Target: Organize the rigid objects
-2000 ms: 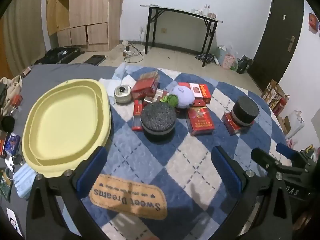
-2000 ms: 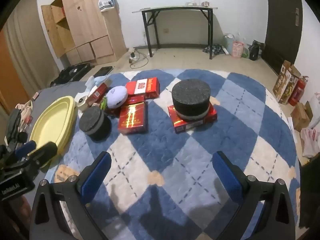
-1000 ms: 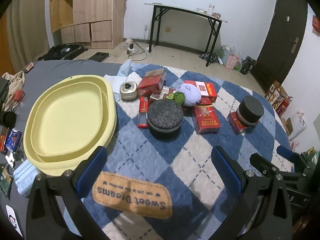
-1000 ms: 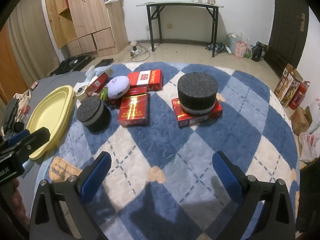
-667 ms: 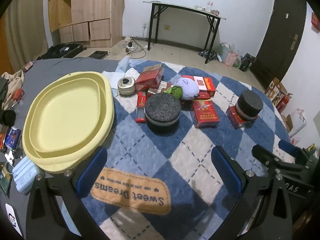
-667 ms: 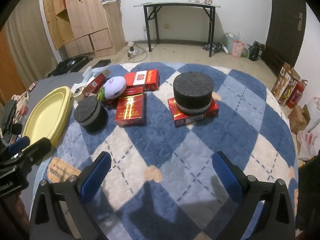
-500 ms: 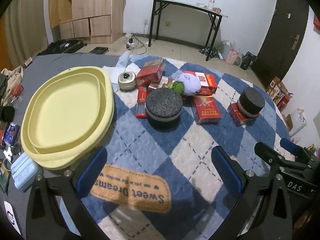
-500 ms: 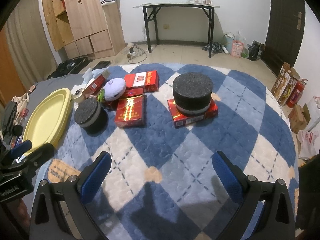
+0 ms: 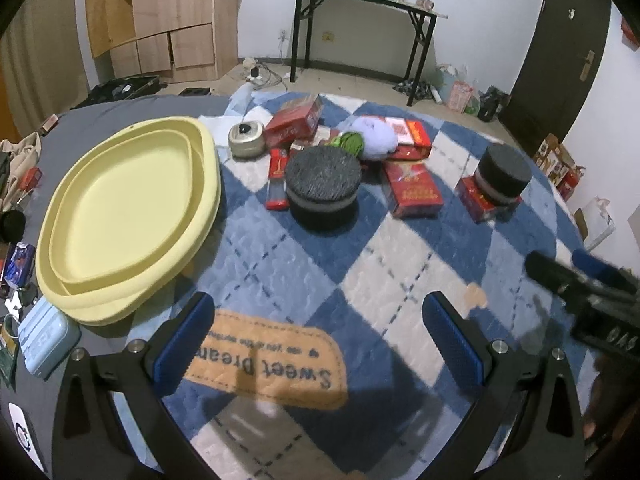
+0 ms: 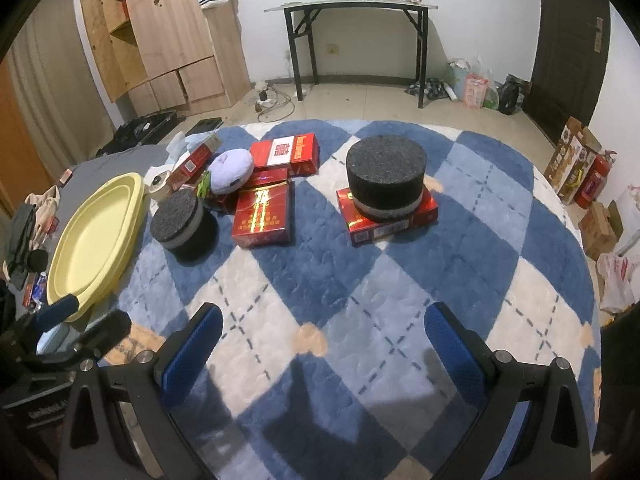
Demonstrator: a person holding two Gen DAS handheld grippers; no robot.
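tray (image 9: 120,216): at the left edge of the rug (image 9: 360,264), partly off it
near foam disc (image 9: 323,188): on the rug, just right of the tray
flat box (image 10: 262,214): right of that disc
far foam disc (image 10: 386,178): on a box (image 10: 424,210), well right of the flat box
plush toy (image 10: 231,170): behind the flat box, among more boxes
small tin (image 9: 246,140): behind the tray's far corner

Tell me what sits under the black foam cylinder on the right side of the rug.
The black foam cylinder rests on a flat red box, whose corners and front edge stick out around it. The middle of the box's top is covered, so any print there cannot be seen.
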